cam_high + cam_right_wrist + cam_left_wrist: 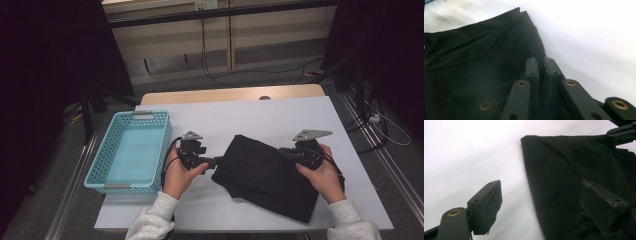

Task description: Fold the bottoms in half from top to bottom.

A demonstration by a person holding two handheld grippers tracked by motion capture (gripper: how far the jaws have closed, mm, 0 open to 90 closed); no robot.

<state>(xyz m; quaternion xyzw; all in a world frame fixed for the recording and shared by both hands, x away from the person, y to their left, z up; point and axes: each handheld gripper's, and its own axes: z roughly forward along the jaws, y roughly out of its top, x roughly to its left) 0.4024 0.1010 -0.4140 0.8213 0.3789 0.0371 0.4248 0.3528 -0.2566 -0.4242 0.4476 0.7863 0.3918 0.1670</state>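
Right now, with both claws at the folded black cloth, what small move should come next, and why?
Probably close the left claw on the near edge of the black cloth. Its jaws stand open, one over the white table, one over the fabric, while the right claw looks shut at the opposite edge.

One black folded garment (pixel 267 175) lies right of centre on the surface (pixel 235 115). One turquoise perforated basket (pixel 131 151) stands at the left edge. Two tools are over the surface: the left tool (pixel 212 162) at the garment's left edge and the right tool (pixel 286 150) at its far right corner. Two hands hold them, one each, and two light sleeves (pixel 150 220) come in at the near side.
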